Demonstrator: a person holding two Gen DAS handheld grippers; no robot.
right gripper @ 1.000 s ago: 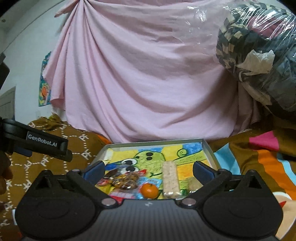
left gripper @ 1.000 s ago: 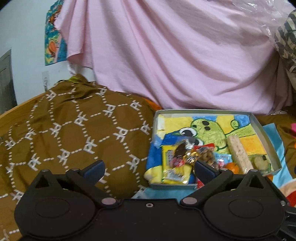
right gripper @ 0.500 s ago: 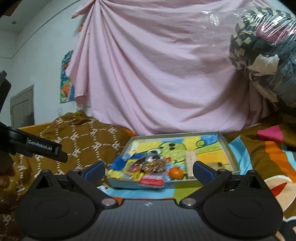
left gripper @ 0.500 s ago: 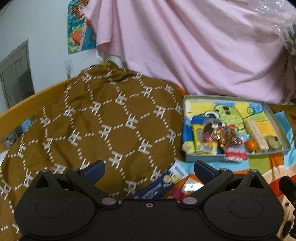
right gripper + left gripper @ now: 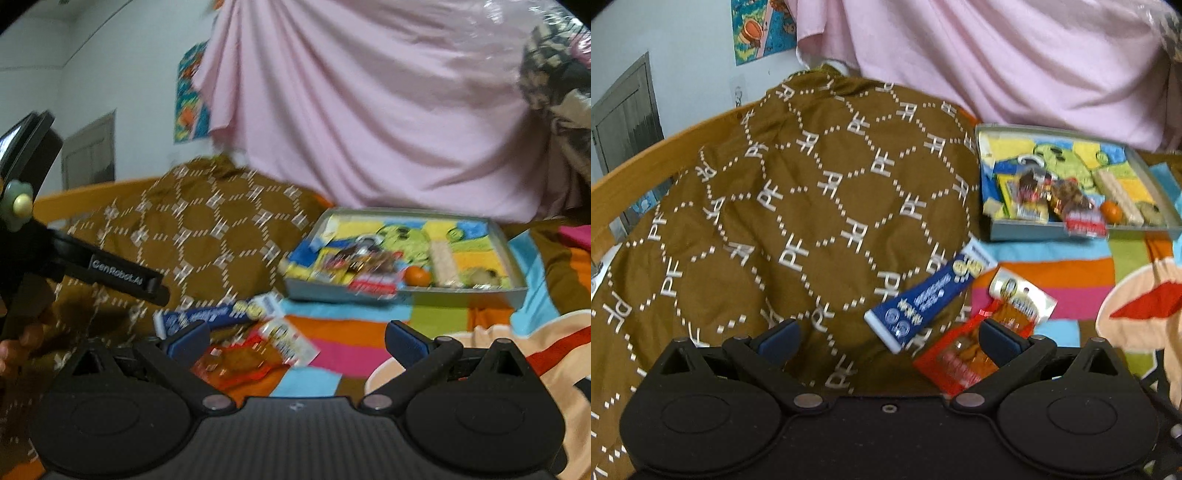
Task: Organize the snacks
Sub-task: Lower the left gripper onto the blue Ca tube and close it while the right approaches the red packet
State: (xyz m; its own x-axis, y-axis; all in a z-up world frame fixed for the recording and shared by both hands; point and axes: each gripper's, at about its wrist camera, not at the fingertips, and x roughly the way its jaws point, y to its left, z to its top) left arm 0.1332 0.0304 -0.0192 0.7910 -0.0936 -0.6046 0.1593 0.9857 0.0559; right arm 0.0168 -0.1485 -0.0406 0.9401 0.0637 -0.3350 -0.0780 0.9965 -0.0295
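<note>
Snacks lie in two camps on a bed: nearest the cameras, a red pack (image 5: 964, 360) sits on the striped blanket (image 5: 1052, 273) just ahead of the left gripper (image 5: 886, 338), its foil-topped end pointing away. Just beyond it, a blue pack (image 5: 927, 299) rests slantwise where the brown quilt (image 5: 798, 192) meets the blanket. Both are loose, and neither is held.

The left gripper's jaws are spread wide and grip nothing; the red pack shows beside its right finger, though whether they touch cannot be told. The right gripper (image 5: 295, 338) is likewise wide apart and empty, hovering over the same two packs (its view is blurred).

Farther back, the tray (image 5: 1052, 230) stands on the blanket against the pink sheet (image 5: 997, 62), already loaded: a yellow pack (image 5: 1025, 206), a cluster of dark wrapped sweets (image 5: 1063, 192), a red-and-white pack (image 5: 1084, 223) hanging over the front rim, an orange (image 5: 1112, 211) and a pale bar (image 5: 1117, 194).

By the look of it, the job is largely done, with most snacks gathered in the tray. Two packs appear left to collect, and the one overhanging the rim may want tucking in.
</note>
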